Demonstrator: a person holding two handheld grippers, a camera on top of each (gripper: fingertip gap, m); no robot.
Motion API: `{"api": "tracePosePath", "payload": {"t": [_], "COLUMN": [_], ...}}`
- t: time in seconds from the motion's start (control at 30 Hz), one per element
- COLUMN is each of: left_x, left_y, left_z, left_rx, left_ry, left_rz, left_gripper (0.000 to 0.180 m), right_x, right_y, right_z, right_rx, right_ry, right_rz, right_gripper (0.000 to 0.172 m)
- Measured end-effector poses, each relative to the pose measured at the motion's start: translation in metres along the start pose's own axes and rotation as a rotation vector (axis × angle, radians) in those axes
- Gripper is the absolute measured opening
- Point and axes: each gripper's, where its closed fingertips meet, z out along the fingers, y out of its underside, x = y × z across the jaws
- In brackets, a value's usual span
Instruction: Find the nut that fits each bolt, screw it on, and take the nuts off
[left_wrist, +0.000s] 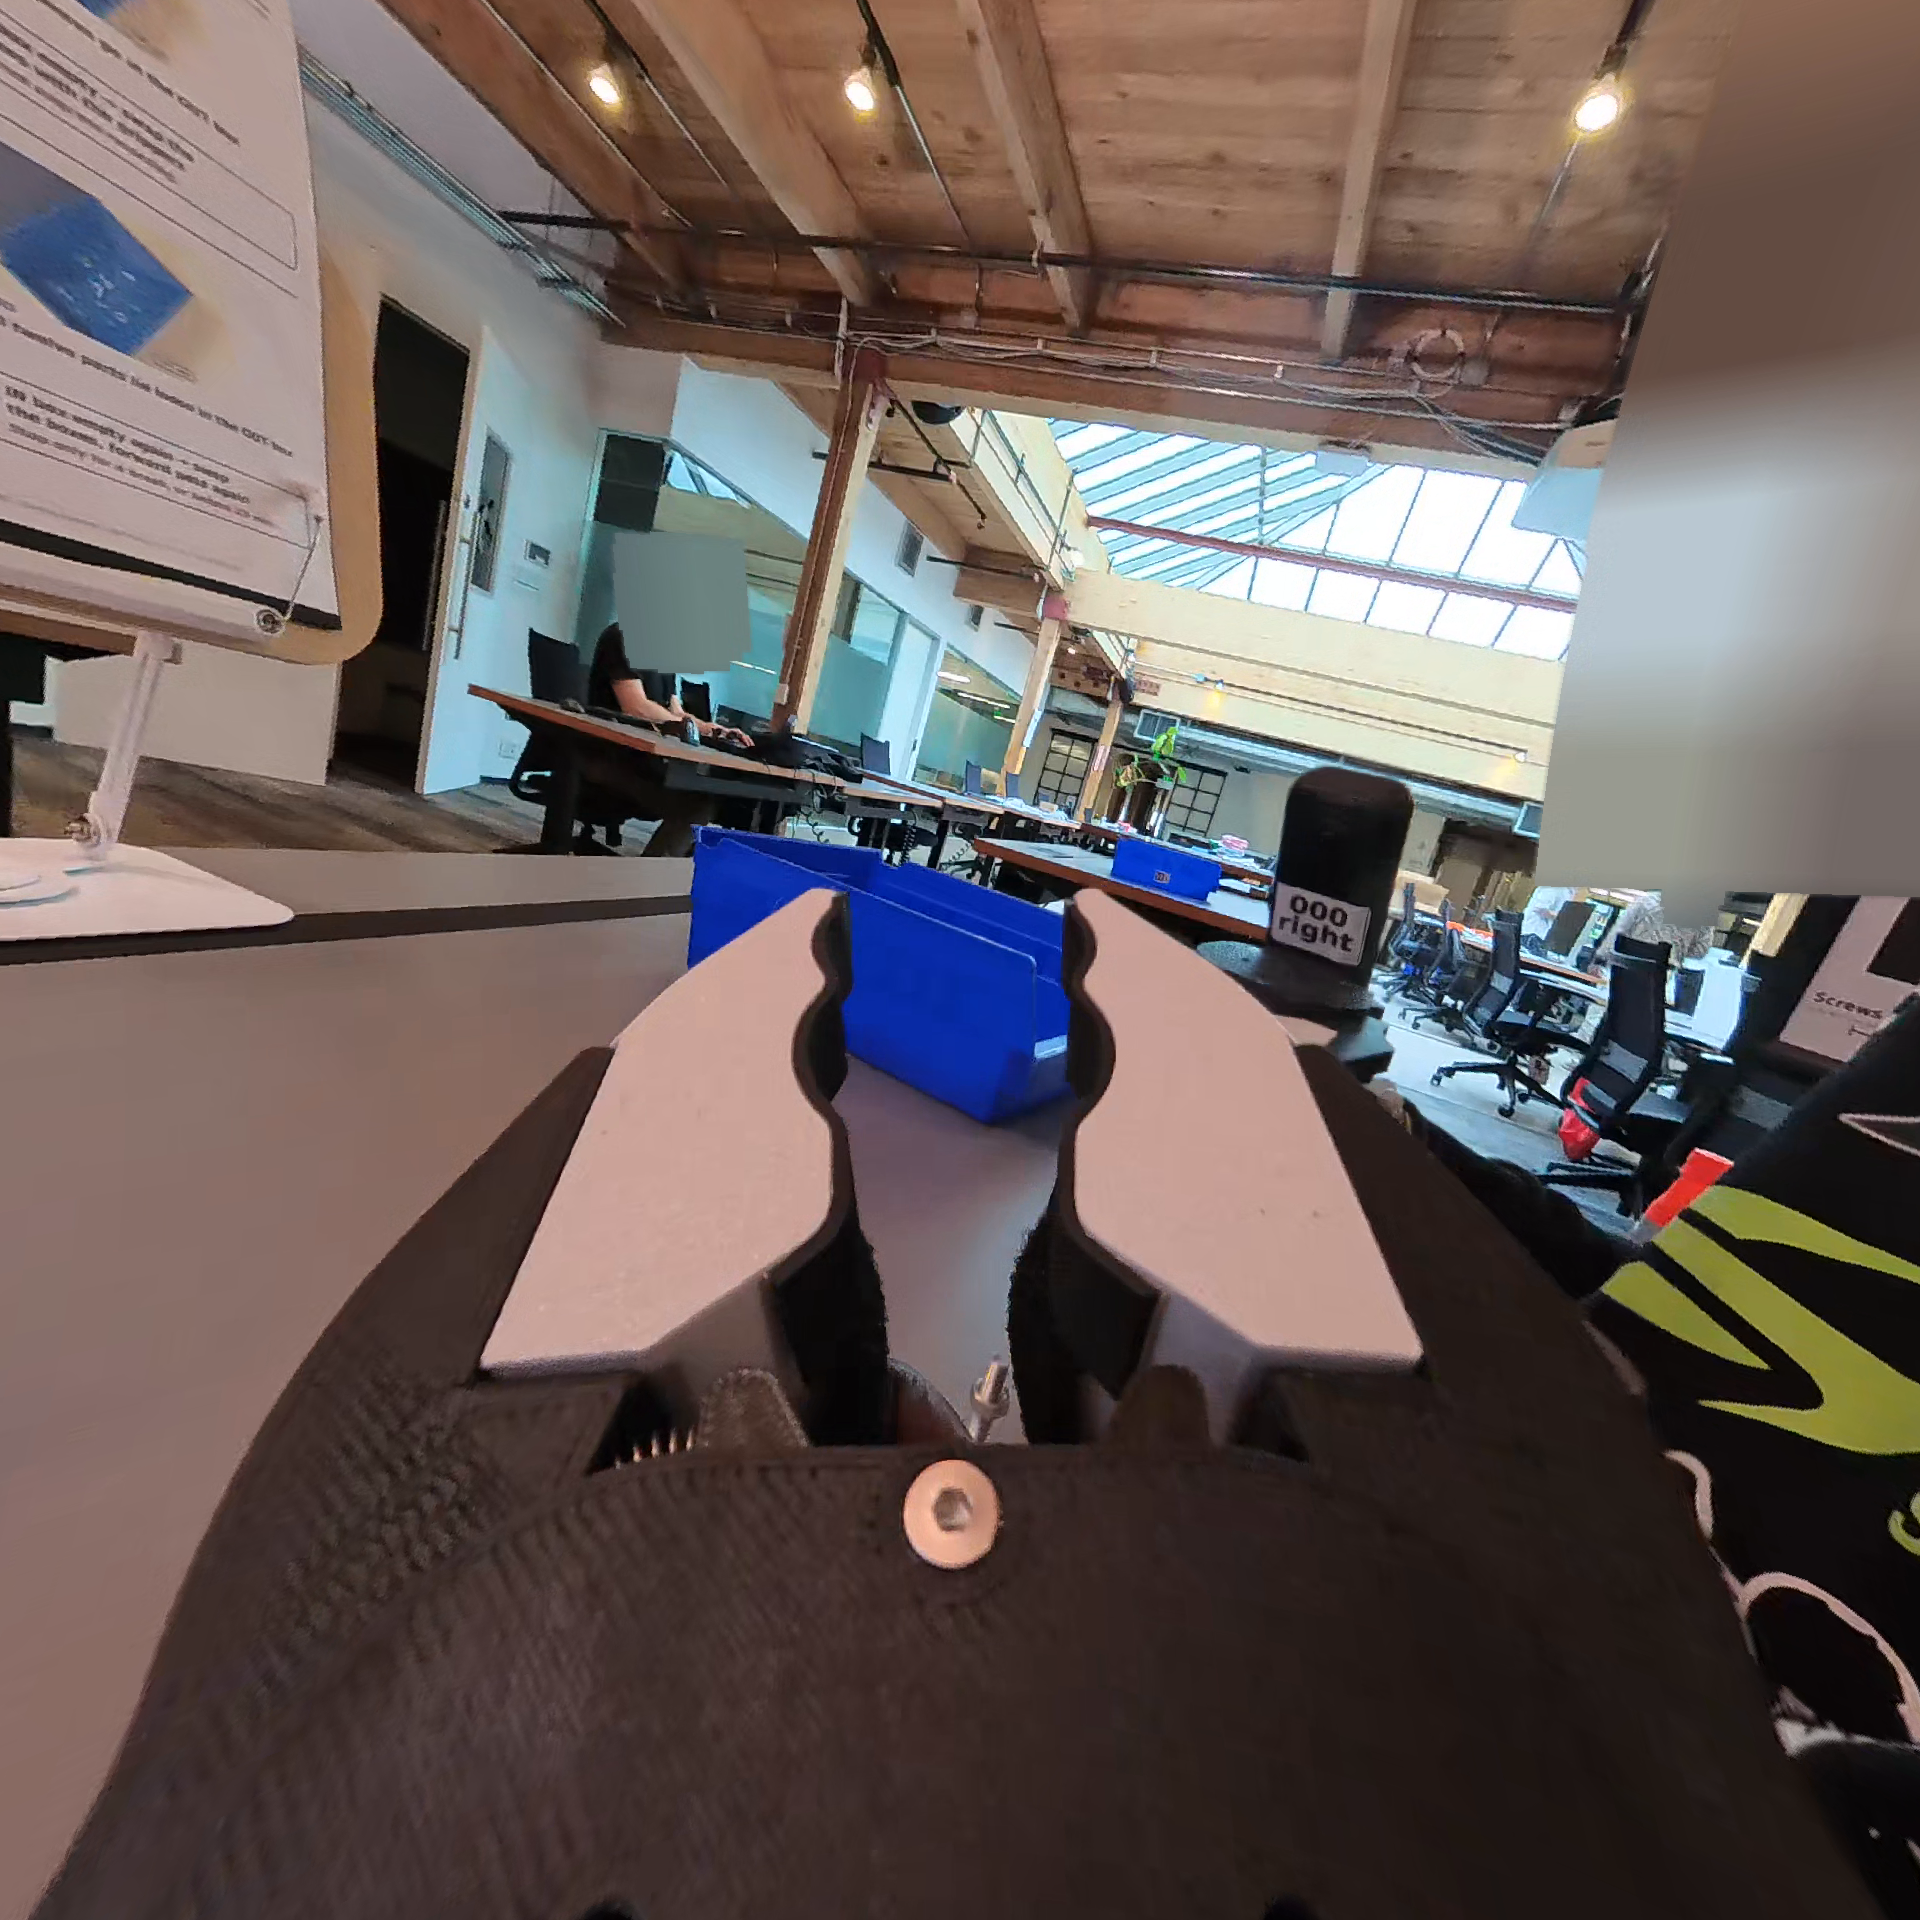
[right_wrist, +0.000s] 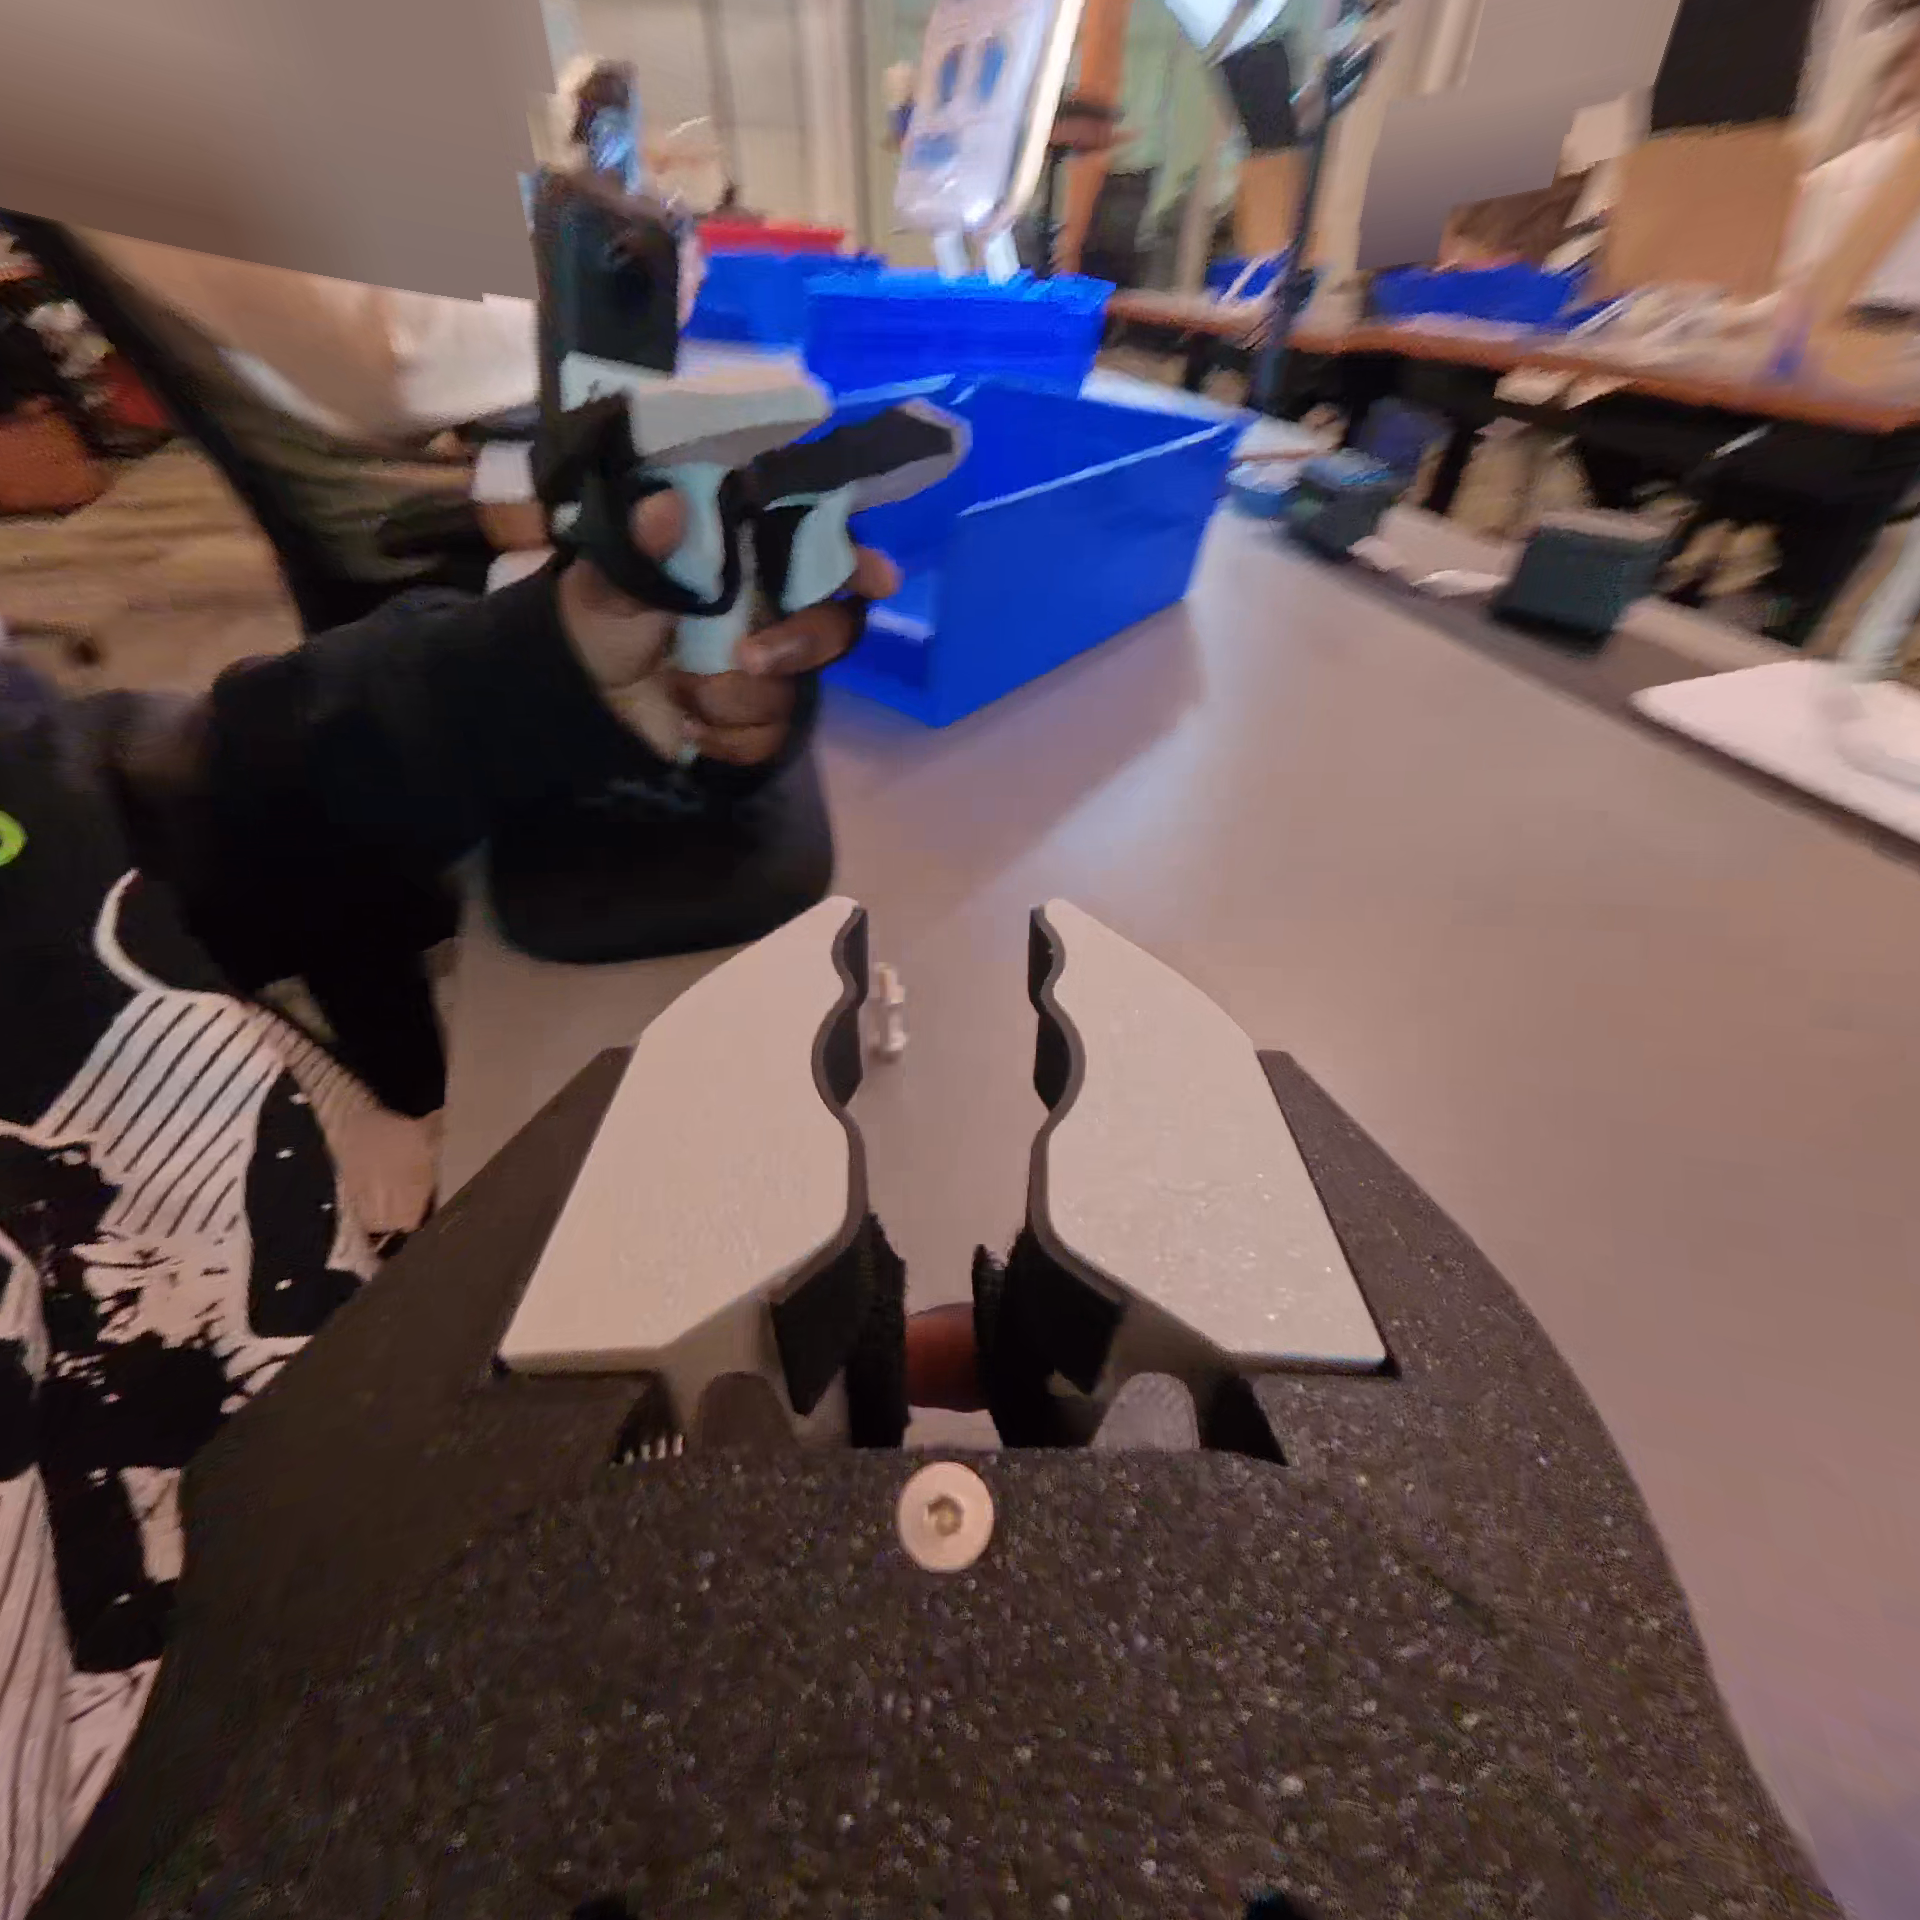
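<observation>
Step in hand: picking up the small silver bolt with a nut on it (right_wrist: 888, 1010), which stands upright on the grey table (right_wrist: 1351, 935), as I judge it.
My right gripper (right_wrist: 945, 997): jaws apart, nothing held; the bolt stands just inside my left pad, with a gap between them.
My left gripper (left_wrist: 956, 997): jaws apart and empty, raised in front of the blue bin (left_wrist: 935, 977).
Doing it well: centre the bolt between the pads before closing, or the near pad will tip it.
Next: clamp the head end, leaving the nut free for the other gripper.
</observation>
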Motion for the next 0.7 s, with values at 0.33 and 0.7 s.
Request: {"api": "tracePosePath", "payload": {"t": [0.33, 0.7], "left_x": [-0.001, 0.004], "left_y": [0.010, 0.022], "left_z": [-0.004, -0.001], "left_rx": [-0.047, -0.135], "left_ry": [-0.008, -0.006], "left_rz": [0.052, 0.108], "left_gripper": [0.039, 0.040], "right_x": [-0.017, -0.013], "right_y": [0.051, 0.045], "right_z": [0.064, 0.062], "right_rx": [-0.394, -0.378], "right_ry": [-0.096, -0.083], "right_rz": [-0.086, -0.057], "right_gripper": [0.017, 0.006]}}
